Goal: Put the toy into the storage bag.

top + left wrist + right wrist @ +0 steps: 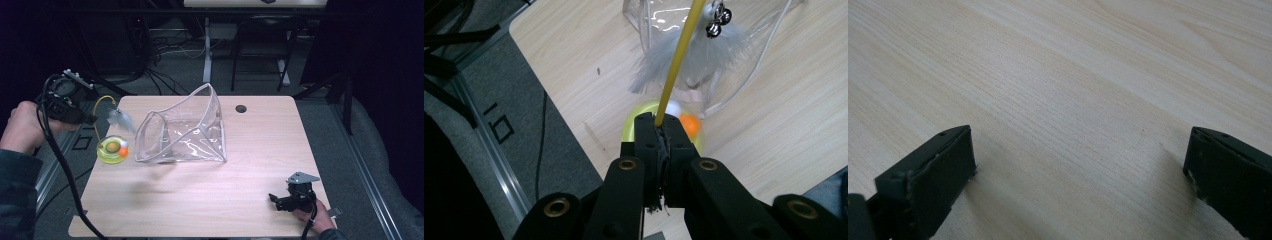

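The cat toy's yellow wand (676, 65) is pinched tight in the left gripper (659, 125), its feather tuft (120, 119) dangling over the table's left edge, above the yellow-green ball dish (112, 150), I think. Clear pouch (185, 130) just beside. Right gripper (280, 200) rests wide open, empty, near the table (210, 200) front.

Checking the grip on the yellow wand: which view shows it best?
The left gripper view: the yellow wand is pinched between the closed jaws of the left hand-held gripper, feathers near its top. The high view shows it as a thin arc at the table's left edge. The right gripper view shows bare table.
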### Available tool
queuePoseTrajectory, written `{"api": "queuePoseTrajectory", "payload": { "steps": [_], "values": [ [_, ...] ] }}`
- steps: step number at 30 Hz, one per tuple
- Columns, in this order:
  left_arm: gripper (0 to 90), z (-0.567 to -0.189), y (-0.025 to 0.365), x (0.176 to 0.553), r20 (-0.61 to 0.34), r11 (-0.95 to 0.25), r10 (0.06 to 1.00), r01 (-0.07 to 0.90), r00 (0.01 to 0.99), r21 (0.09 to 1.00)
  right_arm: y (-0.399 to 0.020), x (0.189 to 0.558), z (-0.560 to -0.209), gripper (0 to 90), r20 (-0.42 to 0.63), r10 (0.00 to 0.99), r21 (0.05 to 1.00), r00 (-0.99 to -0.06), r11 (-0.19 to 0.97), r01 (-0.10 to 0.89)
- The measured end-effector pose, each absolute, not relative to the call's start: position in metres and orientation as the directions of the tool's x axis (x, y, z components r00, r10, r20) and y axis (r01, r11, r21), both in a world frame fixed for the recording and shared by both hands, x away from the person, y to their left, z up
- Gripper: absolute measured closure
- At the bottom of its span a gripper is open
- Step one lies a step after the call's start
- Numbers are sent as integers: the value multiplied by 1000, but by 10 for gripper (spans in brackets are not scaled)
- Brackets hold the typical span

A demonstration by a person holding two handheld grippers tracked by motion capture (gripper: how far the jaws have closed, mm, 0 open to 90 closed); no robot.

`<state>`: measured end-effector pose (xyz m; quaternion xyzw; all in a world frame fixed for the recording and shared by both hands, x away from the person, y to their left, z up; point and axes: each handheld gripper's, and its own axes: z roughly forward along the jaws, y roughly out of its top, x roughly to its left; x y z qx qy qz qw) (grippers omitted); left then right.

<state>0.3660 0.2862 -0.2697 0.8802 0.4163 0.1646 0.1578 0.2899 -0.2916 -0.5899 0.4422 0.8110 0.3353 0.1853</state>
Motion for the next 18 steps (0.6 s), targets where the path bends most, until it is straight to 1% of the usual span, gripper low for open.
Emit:
{"api": "queuePoseTrajectory", "payload": {
  "steps": [18],
  "values": [
    [883,-247,278,371,187,-615,778,667,600,420,-292,290,-590,0,-4,842,708,-540,384,593]
  ]
}}
